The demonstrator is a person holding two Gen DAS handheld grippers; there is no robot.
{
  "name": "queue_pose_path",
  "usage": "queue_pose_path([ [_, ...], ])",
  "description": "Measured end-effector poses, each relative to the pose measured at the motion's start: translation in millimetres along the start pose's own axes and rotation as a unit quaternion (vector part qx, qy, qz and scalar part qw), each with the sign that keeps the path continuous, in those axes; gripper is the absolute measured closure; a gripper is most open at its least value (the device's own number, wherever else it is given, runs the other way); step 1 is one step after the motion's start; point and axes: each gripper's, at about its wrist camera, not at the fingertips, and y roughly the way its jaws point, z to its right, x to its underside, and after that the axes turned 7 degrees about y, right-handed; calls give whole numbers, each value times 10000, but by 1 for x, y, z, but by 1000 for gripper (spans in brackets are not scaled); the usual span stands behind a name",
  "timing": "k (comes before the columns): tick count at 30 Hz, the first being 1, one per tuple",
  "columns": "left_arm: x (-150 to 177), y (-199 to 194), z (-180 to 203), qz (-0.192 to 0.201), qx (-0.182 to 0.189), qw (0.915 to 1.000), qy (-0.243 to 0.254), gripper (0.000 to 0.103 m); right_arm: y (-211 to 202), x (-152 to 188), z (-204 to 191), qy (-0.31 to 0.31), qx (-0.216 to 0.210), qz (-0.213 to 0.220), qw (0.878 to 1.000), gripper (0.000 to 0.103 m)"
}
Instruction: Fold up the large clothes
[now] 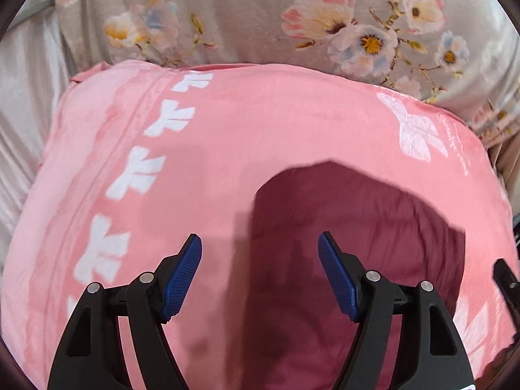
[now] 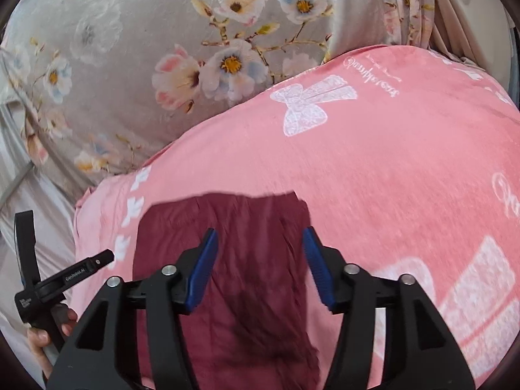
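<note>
Left wrist view
- Garment: dark maroon crinkled cloth (image 1: 351, 260), lying folded flat on a pink blanket printed with white bows (image 1: 260, 123); far edge straight, upper right corner angled.
- Underlay: pink blanket spread over a grey floral bedsheet (image 1: 247, 16), which shows only along the far side.
- Left gripper (image 1: 260, 253): black frame, blue ribbed pads, jaws spread wide, nothing between them, raised clear of the cloth; maroon fabric directly below the right pad, pink blanket below the left.
- Other tool: black edge of the second gripper just visible at the right margin.
- Risk: soft, yielding bedding under a thin garment; a downward pinch from here likely to gather pink blanket together with maroon cloth, dragging both and spoiling the fold.

Right wrist view
- Garment: same maroon cloth, seen as a long panel running away from the lens, far hem slightly wavy, surface creased lengthwise.
- Right gripper (image 2: 260, 240): jaws moderately apart, empty, poised over the middle of the panel, no pad pressing on fabric.
- Person's hand (image 2: 48, 331): fingers around the handle of the left tool at the lower left edge.
- Risk: creases judged likely to set in if another fold goes over them unsmoothed.
- Risk: picture smeared, fold edges not exactly readable; a grasp taken on one layer only would peel the fold open.
- Risk: both tools close together over a narrow panel; collision possible on a simultaneous descent.
</note>
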Motion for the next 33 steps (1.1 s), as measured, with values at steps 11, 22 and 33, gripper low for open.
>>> queue_pose_path([
  [11,-15,76,45,-441,-13,9990,24,30,91,22,3,129,760,-260,9967,87],
  [22,6,105,68,-26,-276,9990,340,17,110,41,20,-262,808,-240,9961,91],
  [33,13,114,76,218,-564,9971,452,14,117,47,20,-352,821,-160,9959,92],
])
